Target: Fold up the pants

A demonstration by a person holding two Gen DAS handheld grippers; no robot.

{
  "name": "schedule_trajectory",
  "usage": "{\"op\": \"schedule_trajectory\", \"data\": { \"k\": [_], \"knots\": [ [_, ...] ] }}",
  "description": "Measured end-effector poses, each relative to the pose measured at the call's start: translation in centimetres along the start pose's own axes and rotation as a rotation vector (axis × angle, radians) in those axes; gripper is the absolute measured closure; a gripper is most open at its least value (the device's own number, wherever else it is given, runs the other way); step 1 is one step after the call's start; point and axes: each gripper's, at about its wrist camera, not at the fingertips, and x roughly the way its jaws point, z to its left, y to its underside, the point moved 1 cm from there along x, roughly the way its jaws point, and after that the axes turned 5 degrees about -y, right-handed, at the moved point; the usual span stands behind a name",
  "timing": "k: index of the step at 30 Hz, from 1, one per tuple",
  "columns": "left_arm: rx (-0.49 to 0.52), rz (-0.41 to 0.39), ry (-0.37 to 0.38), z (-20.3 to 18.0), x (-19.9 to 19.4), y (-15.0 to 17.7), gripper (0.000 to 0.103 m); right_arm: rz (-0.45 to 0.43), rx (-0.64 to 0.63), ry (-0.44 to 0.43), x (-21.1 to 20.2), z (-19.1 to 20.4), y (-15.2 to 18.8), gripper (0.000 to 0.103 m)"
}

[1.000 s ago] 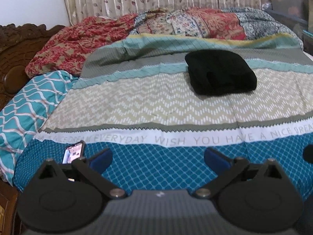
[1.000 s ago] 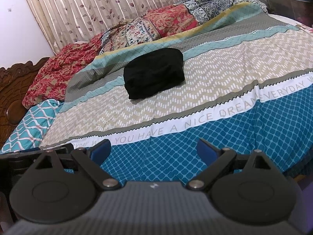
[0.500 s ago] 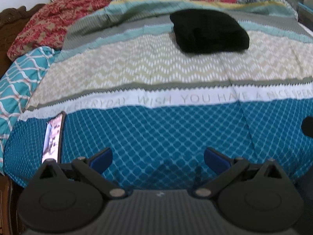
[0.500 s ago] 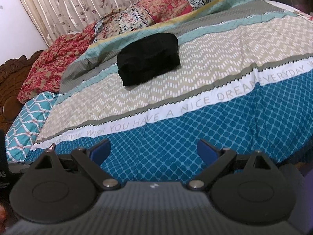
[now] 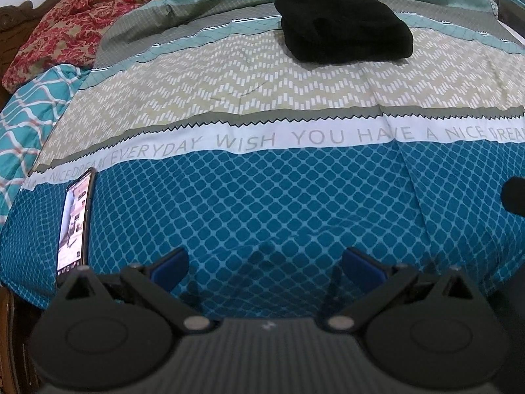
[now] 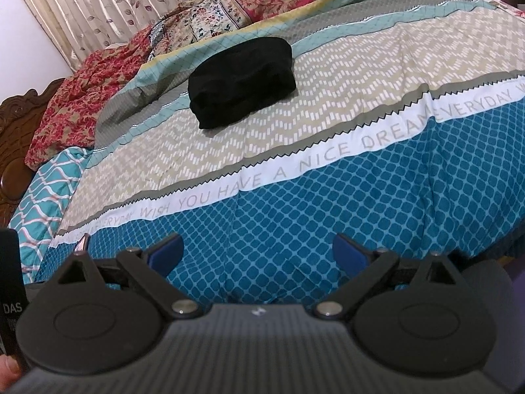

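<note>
The black pants lie folded into a compact bundle on the bedspread, on its beige zigzag band far from me; they also show in the right wrist view. My left gripper is open and empty, low over the blue patterned part near the bed's front edge. My right gripper is open and empty, also over the blue part, well short of the pants.
A phone with a lit screen lies on the bedspread at the front left. Red and patterned pillows line the far side before a curtain. A carved wooden headboard stands at the left.
Both grippers have tilted down and moved nearer the bed's front edge. The pants have not moved. Both jaws stay open.
</note>
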Motion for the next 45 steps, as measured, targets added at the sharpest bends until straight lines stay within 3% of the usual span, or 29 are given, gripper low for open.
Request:
{"op": "schedule_trajectory", "data": {
  "k": [45],
  "knots": [
    [0.002,0.003,-0.083,0.8,1.0,0.4,0.000,0.007,0.003,-0.004,0.0,-0.3,0.1,0.004]
  ]
}}
